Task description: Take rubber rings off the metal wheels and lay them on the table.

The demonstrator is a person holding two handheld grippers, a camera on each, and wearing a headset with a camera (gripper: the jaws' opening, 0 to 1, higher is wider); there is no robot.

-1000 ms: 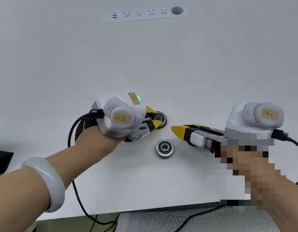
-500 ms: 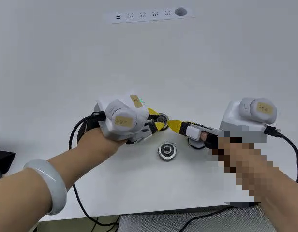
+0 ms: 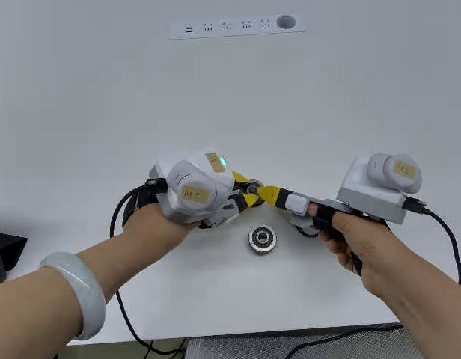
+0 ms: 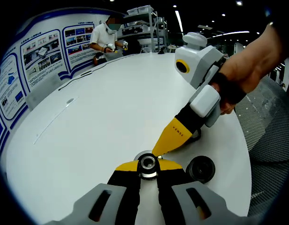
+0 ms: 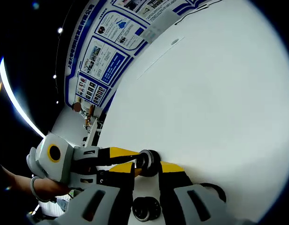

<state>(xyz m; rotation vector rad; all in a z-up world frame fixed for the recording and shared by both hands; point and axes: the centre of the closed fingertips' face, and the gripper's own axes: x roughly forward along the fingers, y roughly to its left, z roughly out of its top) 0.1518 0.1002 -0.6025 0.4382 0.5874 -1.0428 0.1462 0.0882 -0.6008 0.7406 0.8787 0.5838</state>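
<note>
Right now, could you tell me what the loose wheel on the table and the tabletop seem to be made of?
The loose wheel looks metal at its core, gleaming silvery, inside a dull black band, probably the rubber ring. The tabletop seems smooth white laminate or painted board, softly matte; I cannot tell which.

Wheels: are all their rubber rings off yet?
Not yet. Maybe done: a dark loop lying by the right gripper could be a ring, but I cannot tell. In hand: the left gripper clamps one wheel, the right gripper's tips at it. Left: the second wheel on the table.
</note>
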